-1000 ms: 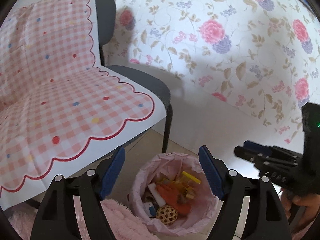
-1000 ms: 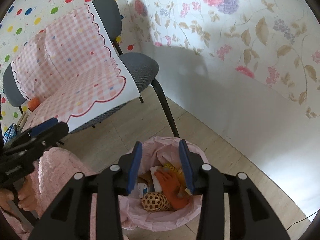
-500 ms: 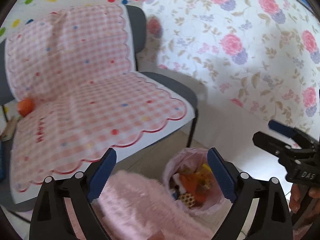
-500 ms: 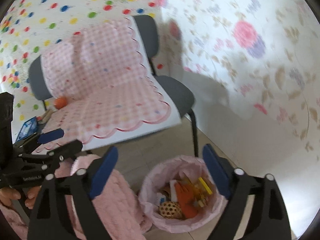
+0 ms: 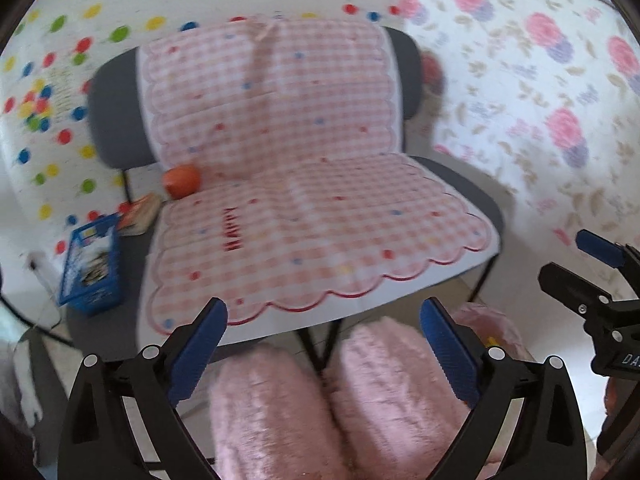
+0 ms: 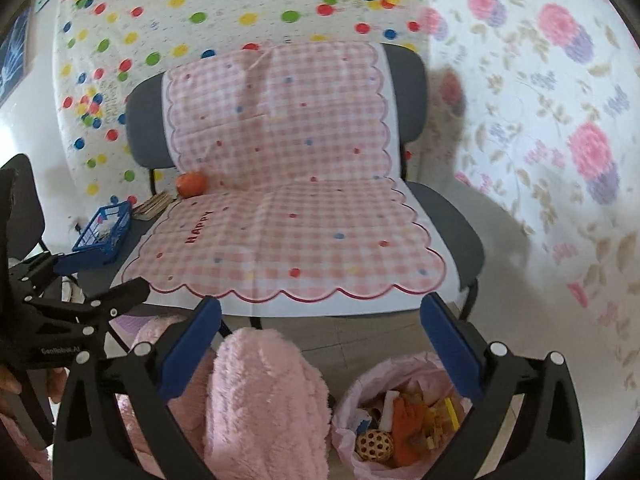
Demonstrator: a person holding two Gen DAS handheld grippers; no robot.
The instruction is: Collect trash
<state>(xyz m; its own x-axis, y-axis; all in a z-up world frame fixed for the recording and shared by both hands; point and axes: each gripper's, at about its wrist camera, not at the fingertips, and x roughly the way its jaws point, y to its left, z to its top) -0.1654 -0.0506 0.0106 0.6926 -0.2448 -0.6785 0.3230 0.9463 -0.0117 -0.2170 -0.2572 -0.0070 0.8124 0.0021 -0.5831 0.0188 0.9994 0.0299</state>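
A bin lined with a pink bag (image 6: 404, 360) stands on the floor at the lower right of the right wrist view. It holds a wicker ball (image 6: 374, 444), an orange glove (image 6: 406, 428) and other scraps. In the left wrist view only the bag's edge (image 5: 498, 330) shows. My left gripper (image 5: 322, 308) hangs in front of the chair, its jaws opening with nothing between them. My right gripper (image 6: 320, 304) is open and empty above the floor, left of the bin. An orange ball-like thing (image 5: 182, 180) lies at the back left of the seat.
A grey chair draped with a pink checked cloth (image 5: 312, 220) fills the middle. To its left sit a blue basket (image 5: 90, 264) and a flat wooden-looking thing (image 5: 140, 212). A person's knees in pink fluffy fabric (image 5: 272, 412) are below the grippers. Patterned walls stand behind.
Both grippers rose and swung left from over the bin toward the chair. The right jaws went from nearly shut to wide, the left spread further. The orange thing and the blue basket came into view.
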